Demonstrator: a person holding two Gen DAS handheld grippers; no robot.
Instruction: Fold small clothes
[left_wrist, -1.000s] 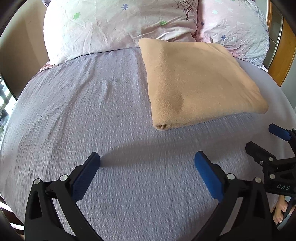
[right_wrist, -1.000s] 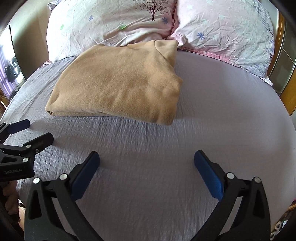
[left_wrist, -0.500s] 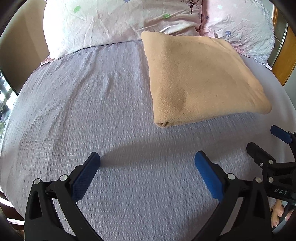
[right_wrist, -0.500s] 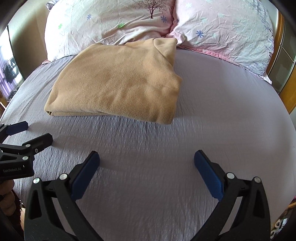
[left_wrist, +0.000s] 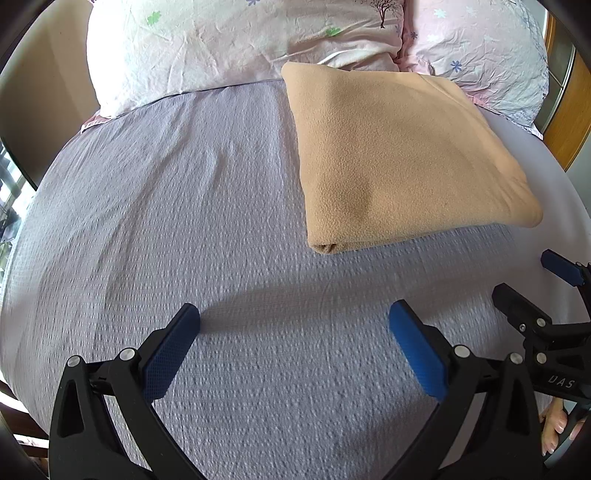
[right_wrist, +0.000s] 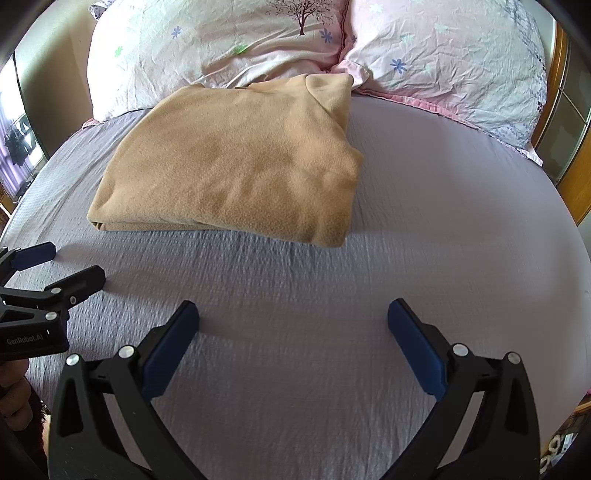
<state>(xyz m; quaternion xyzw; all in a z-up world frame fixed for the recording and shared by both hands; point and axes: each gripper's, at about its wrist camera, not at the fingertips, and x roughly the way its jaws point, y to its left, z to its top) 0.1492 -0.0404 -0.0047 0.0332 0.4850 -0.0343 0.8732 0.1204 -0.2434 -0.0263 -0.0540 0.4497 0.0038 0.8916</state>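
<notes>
Tan folded fleece top (left_wrist: 402, 162) lies on the bed (left_wrist: 221, 206) by two pillows (left_wrist: 229, 44). Left claw (left_wrist: 293, 332) and right claw (right_wrist: 291, 328) gape wide, holding nothing.

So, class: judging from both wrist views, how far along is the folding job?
Done: the tan garment lies folded in a neat stack on the bed, below the pillows. In hand: nothing; left gripper and right gripper hover open. Left: apparently nothing visible.

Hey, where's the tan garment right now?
The tan garment lies folded on the grey bedsheet, its far edge against the pillows. It sits upper left in the right wrist view and upper right in the left wrist view.
</notes>
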